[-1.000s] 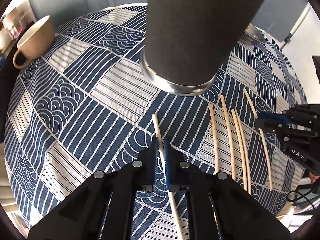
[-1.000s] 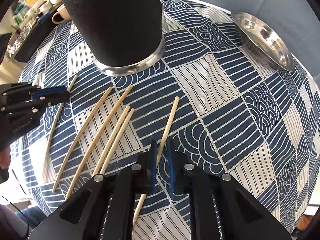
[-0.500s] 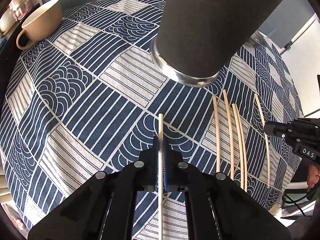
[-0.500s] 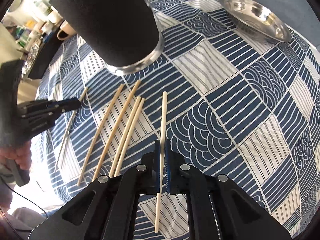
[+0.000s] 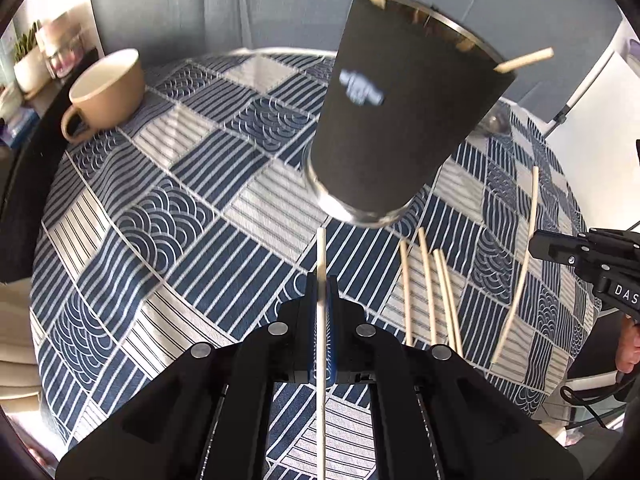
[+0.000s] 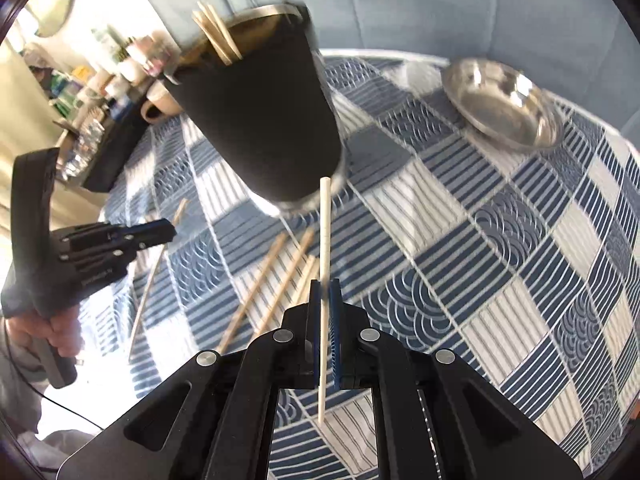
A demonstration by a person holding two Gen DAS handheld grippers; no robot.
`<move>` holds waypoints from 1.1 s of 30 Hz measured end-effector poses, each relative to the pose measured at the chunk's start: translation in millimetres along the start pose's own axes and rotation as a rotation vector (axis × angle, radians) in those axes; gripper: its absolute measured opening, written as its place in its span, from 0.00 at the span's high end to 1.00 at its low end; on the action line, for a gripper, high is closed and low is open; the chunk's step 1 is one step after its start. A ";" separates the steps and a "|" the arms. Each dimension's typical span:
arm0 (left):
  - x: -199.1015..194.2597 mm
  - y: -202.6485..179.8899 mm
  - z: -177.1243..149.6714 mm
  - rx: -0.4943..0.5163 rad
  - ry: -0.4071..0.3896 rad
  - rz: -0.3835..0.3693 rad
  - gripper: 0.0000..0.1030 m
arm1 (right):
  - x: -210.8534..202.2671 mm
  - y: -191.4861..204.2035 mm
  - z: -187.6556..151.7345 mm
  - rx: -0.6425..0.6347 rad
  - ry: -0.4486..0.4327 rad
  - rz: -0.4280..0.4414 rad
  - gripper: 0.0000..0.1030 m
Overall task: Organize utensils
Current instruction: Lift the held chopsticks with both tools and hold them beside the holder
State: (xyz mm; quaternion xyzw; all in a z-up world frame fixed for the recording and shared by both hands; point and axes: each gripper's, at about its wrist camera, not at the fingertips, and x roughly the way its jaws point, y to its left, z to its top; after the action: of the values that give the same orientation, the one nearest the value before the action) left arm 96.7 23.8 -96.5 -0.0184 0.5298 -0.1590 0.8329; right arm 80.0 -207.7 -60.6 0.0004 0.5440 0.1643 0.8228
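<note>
Both the left gripper (image 5: 319, 284) and the right gripper (image 6: 325, 292) are clamped on one chopstick (image 5: 320, 264) each, raised short of the black holder cup (image 5: 396, 128), so next each stick probably needs tipping over its rim.

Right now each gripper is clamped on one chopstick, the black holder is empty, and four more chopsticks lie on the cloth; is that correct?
Not quite: the black holder is not empty. The right wrist view shows chopstick ends sticking out of its rim. The rest stands: each gripper is clamped on one chopstick.
</note>
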 end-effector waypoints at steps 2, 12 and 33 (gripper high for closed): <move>-9.5 -5.7 2.9 0.017 -0.027 0.008 0.96 | -13.1 5.9 4.6 -0.024 -0.033 0.007 0.97; -46.3 -30.3 13.1 0.071 -0.132 0.036 0.96 | -49.2 22.6 23.5 -0.099 -0.143 0.004 0.97; -78.8 -13.0 4.4 -0.013 -0.184 0.102 0.96 | 77.2 -40.5 19.9 -0.035 0.099 -0.103 0.75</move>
State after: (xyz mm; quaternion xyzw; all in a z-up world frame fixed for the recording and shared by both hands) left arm 66.8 33.3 -22.8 -0.0113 0.4524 -0.1108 0.8849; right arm 136.0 -221.5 -128.8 -0.0502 0.5802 0.1313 0.8023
